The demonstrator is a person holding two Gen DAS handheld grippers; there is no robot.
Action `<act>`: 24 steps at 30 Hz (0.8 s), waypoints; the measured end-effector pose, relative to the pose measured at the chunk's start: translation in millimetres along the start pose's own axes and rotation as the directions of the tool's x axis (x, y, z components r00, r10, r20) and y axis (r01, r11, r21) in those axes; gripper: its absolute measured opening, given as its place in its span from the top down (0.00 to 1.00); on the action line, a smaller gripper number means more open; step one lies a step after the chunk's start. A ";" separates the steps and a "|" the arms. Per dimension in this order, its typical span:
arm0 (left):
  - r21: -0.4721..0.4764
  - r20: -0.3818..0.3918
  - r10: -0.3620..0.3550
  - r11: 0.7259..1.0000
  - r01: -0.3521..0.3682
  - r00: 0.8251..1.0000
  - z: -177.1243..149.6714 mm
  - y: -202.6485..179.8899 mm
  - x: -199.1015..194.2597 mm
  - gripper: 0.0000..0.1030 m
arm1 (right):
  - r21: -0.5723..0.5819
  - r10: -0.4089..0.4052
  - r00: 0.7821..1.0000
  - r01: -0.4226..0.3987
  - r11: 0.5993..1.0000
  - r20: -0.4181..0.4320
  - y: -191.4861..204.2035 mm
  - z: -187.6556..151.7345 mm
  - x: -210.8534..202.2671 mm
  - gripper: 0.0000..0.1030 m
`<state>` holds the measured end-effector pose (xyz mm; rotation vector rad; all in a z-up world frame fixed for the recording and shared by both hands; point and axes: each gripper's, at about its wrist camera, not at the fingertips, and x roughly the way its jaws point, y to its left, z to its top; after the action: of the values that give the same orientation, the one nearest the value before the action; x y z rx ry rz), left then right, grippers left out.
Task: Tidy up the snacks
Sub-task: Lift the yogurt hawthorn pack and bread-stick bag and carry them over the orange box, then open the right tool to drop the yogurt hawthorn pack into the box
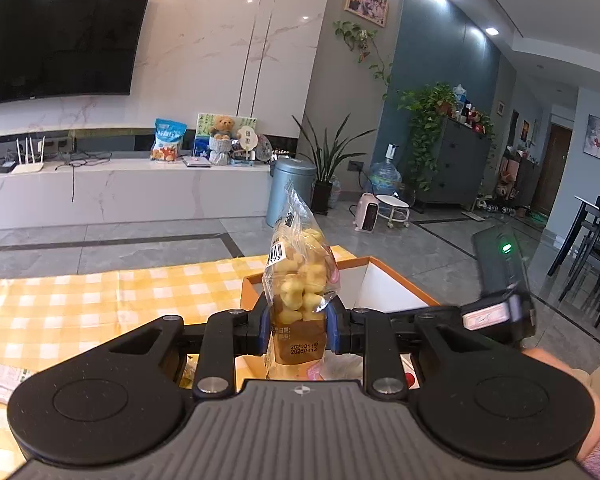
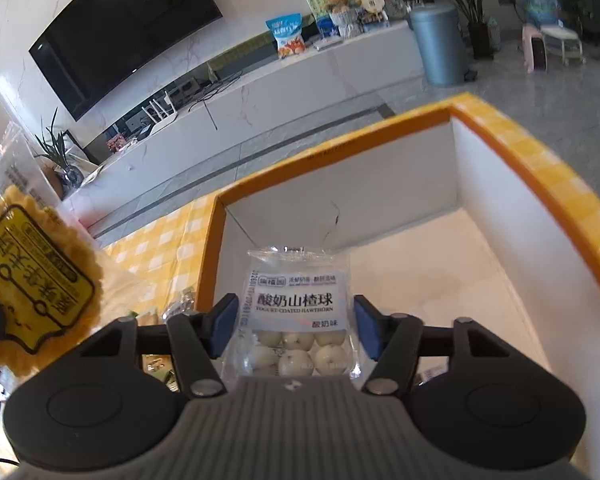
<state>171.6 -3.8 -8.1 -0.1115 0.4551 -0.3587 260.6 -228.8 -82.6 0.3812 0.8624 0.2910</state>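
My left gripper (image 1: 298, 330) is shut on a clear bag of yellow puffed snacks (image 1: 300, 280), held upright above the yellow checked tablecloth (image 1: 100, 308), just before the orange-rimmed white box (image 1: 396, 276). My right gripper (image 2: 296, 328) is shut on a clear packet of white yogurt-coated hawthorn balls (image 2: 298, 312), held over the near left part of the same box (image 2: 500, 216), whose inside looks bare. The yellow snack bag also shows at the left edge of the right wrist view (image 2: 32, 276). The right gripper's body shows at the right in the left wrist view (image 1: 500, 280).
More wrapped snacks lie on the cloth left of the box (image 2: 160, 364) and at the left edge in the left wrist view (image 1: 0, 376). Beyond the table are a TV console (image 1: 120, 184), a blue bin (image 1: 290, 188) and dining chairs (image 1: 596, 248).
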 end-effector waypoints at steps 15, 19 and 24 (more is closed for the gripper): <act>-0.064 -0.070 -0.130 0.990 0.125 0.989 6.0 -33.8 50.8 0.71 | 0.170 -0.080 0.968 0.039 0.985 0.237 -66.4 -12.1 -106.8 0.24; -0.108 -0.088 -0.161 0.983 0.151 0.983 2.8 -38.4 71.9 0.71 | 0.227 -0.090 0.965 0.033 0.973 0.248 -81.0 -12.1 -109.1 0.23; -0.136 -0.138 -0.186 0.976 0.167 0.973 -3.4 -41.9 92.3 0.71 | 0.226 -0.026 0.973 -0.027 0.974 0.228 -79.4 -11.5 -101.7 0.24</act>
<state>234.2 -76.4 -41.2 -0.2478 0.6191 -0.5167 196.2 -337.8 -55.2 0.6168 0.6685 0.1438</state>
